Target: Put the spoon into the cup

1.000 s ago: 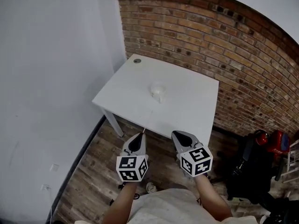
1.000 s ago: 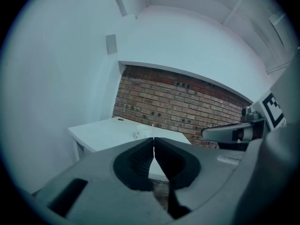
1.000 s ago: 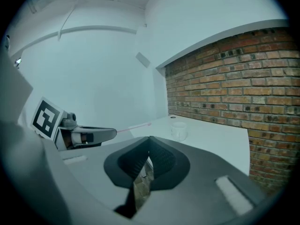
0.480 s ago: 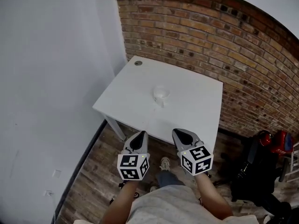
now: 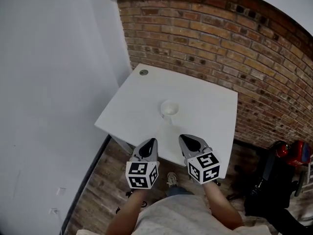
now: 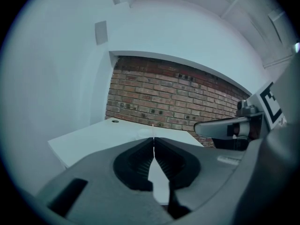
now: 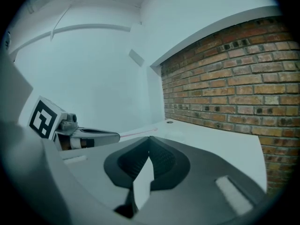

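A small white cup (image 5: 169,108) stands upright near the middle of the white table (image 5: 137,106). My left gripper (image 5: 152,141) hovers over the table's near edge, shut on a thin spoon handle (image 6: 153,131) that pokes out past its tips toward the cup. From the right gripper view the same spoon (image 7: 136,132) is a pale thin rod jutting out of the left gripper's tip. My right gripper (image 5: 182,138) is beside the left one, also at the near edge, shut with nothing in it. Both are short of the cup.
A brick wall (image 5: 234,48) runs behind the table and a white wall (image 5: 49,82) stands on its left. A round cable hole (image 5: 143,72) marks the table's far left corner. Black and red gear (image 5: 283,170) sits on the wooden floor at the right.
The table and cup have come nearer in the head view. Both grippers, first over the floor in front of the table, now reach its near edge. Both stay shut.
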A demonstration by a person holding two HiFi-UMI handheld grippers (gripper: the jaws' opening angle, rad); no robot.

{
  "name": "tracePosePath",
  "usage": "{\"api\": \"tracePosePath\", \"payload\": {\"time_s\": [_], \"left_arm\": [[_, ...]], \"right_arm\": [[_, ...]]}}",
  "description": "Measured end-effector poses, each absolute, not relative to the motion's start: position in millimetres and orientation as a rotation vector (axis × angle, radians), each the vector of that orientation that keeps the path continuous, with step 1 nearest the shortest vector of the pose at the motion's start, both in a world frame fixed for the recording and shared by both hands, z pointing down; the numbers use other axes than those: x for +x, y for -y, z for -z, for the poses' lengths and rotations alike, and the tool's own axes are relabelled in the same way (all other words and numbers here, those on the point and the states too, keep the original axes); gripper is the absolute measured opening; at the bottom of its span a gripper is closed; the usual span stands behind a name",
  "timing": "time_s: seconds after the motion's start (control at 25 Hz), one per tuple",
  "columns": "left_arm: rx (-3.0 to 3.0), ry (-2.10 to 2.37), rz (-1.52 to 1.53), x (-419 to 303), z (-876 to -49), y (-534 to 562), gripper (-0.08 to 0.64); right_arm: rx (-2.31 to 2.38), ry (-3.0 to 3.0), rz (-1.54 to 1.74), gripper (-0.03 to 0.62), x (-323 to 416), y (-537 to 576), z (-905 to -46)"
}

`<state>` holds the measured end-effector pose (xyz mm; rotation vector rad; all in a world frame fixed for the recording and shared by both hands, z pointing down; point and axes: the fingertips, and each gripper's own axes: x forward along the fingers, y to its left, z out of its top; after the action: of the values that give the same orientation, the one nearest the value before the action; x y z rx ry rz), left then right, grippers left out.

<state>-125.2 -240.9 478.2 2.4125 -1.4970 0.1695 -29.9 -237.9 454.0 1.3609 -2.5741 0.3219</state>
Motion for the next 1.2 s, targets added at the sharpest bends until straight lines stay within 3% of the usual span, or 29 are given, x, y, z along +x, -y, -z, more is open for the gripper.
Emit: {"api": "tracePosePath", "payload": {"time_s": [1.2], "left_arm": [[2.351,1.346,-0.633,-93.4,-524.8,385.3,0.002]], "right_arm": [[1.387,2.579,-0.408,0.009,-8.3,376.4,-462.9]]}}
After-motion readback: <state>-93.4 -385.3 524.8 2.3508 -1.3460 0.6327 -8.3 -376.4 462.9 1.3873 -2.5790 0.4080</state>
